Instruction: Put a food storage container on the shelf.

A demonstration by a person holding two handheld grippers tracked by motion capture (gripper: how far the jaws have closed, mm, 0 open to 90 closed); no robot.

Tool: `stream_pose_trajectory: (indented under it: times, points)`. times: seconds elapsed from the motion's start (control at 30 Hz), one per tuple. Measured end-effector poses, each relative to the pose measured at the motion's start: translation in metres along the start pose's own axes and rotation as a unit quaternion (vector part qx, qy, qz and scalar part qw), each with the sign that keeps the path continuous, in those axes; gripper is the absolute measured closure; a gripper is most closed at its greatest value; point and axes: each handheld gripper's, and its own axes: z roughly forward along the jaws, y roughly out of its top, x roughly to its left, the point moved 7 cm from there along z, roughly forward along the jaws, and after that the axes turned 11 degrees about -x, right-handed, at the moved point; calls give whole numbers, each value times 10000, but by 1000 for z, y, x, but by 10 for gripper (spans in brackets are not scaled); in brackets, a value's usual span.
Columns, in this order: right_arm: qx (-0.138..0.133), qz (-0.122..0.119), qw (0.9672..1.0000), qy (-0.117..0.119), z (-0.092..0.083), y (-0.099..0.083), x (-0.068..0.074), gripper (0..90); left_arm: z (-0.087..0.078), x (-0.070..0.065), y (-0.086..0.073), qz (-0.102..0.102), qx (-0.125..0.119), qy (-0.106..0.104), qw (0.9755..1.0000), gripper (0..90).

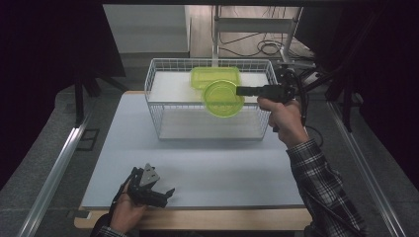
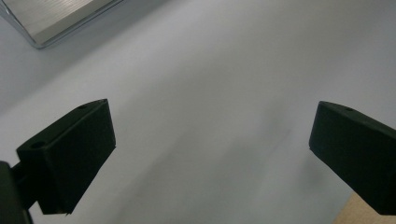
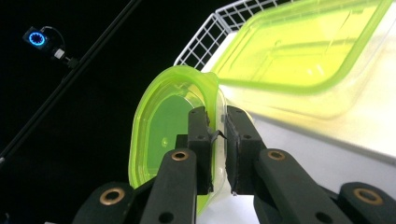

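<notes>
The right gripper clamps the rim of a round, translucent green plastic container, held over the white wire basket. Near left, the left gripper rests, its 2 jaws apart.

The rectangular container is cut off by the right gripper view's top and right edges; part of the round container's rim is hidden behind the right gripper.

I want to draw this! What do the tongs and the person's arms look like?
Both tongs are black. The left tongs have a grey three-cornered plate on top and blocky jaws. The right tongs have brass-coloured rivets and a trailing black cable. The right sleeve is checked plaid.
</notes>
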Motion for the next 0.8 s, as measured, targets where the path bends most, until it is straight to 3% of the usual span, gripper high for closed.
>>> stream_pose_trajectory:
  times: [0.33, 0.8]
  points:
    - [-233, -41, 9996, -150, 5, 25, 1, 814, -2, 0, 3, -363, -199, -151, 9990, 0]
    - [-525, -111, 9975, -468, 23, 57, 2, 814, -2, 1, 3, -302, -181, -114, 9993, 0]
